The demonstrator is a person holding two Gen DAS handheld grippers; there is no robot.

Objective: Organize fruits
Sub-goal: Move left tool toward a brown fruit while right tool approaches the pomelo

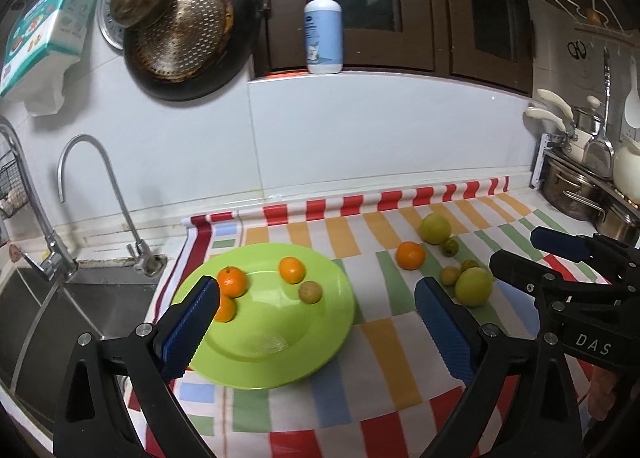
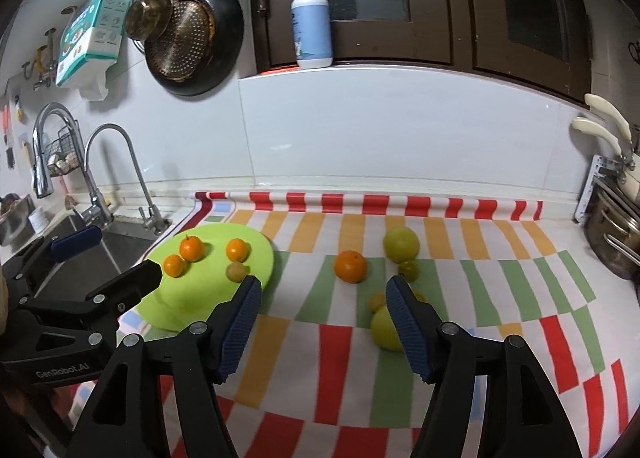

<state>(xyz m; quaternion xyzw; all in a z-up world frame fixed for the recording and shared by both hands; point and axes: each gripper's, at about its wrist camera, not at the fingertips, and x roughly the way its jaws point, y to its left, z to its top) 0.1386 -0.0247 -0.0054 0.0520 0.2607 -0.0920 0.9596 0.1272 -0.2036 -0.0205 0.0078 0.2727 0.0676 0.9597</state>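
Observation:
A green plate (image 1: 280, 342) (image 2: 188, 298) lies on the striped cloth and carries three small oranges (image 1: 232, 281) (image 2: 191, 248) and a dull yellow fruit (image 1: 310, 292) (image 2: 237, 271). To its right on the cloth lie a bigger orange (image 1: 410, 255) (image 2: 350, 266), two large green fruits (image 1: 435, 228) (image 2: 401, 244) and several small green and yellow ones (image 1: 449, 275). My left gripper (image 1: 316, 284) (image 2: 126, 254) hangs open over the plate, holding nothing. My right gripper (image 2: 323, 284) (image 1: 520, 250) is open above the cloth; its right finger hides part of the near green fruit (image 2: 384, 332).
A sink (image 1: 80, 298) with a curved faucet (image 1: 120, 197) lies left of the cloth. Steel pots (image 1: 576, 189) stand at the right end of the counter. A soap bottle (image 1: 323, 33) sits on the ledge above, and a pan (image 1: 188, 41) hangs on the wall.

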